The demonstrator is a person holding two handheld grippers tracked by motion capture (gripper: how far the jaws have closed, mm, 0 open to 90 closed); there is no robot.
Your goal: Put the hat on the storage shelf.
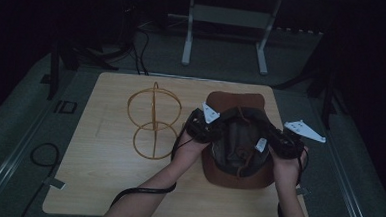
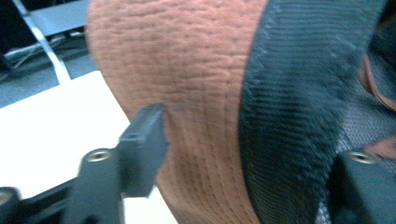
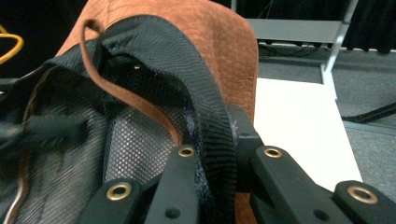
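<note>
the brown hat (image 1: 239, 141) lies upside down near the right edge of the table (image 1: 102, 174), its long way running from front edge to back edge. the left half has bare room by the gold wire stand (image 1: 153, 121). the right gripper (image 3: 219, 158) pinches the black inner band. the left gripper (image 2: 243, 154) has jaws half wide around the hat's rim; i cannot tell if they press.

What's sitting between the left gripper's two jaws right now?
In the left gripper view, the brown hat with its black sweatband stands between the jaws of the left gripper.
</note>
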